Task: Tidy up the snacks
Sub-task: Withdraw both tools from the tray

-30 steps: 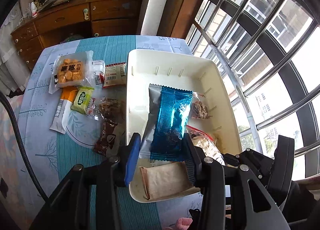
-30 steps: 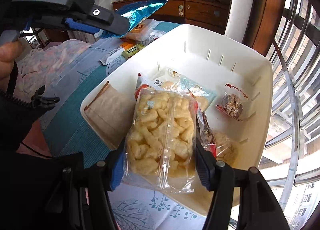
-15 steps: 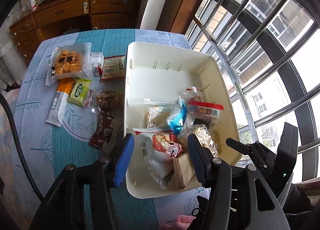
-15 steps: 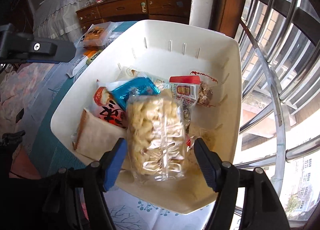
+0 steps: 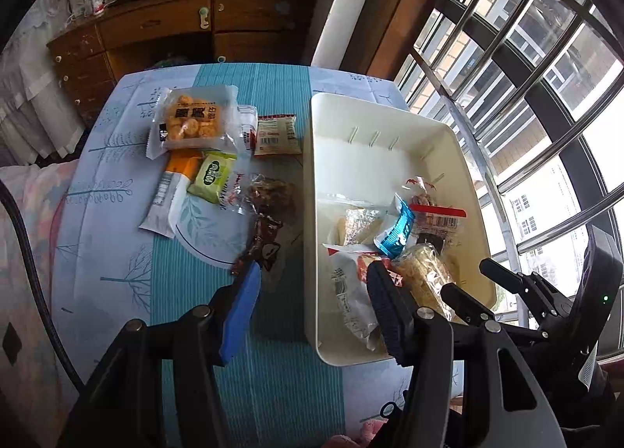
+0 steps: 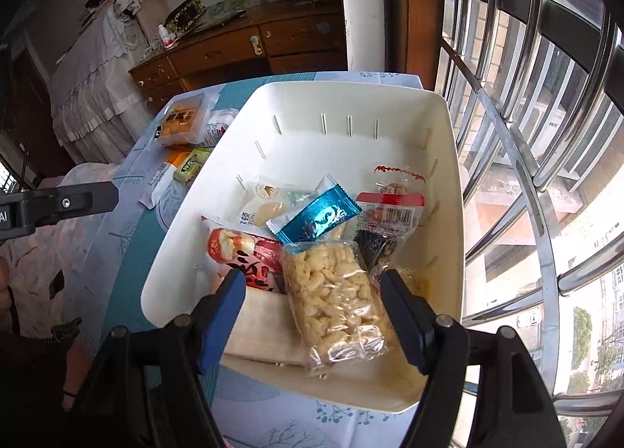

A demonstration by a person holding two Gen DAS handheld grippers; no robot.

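We find the right tongs (image 6: pixel 312 311) spread, jaws just opened, the clear puffed-snack bag (image 6: pixel 335 296) lying loose between them inside the white bin (image 6: pixel 351 97). Our left tongs (image 5: pixel 312 311) also stand spread and empty, straddling the bin's left wall. Within the bin lie a blue sachet (image 6: pixel 318 216) and a red packet (image 6: pixel 241 249). Left of the bin, on the tabletop (image 5: pixel 117 253), remain a biscuit pack (image 5: pixel 193 122) and a green packet (image 5: pixel 212 175).
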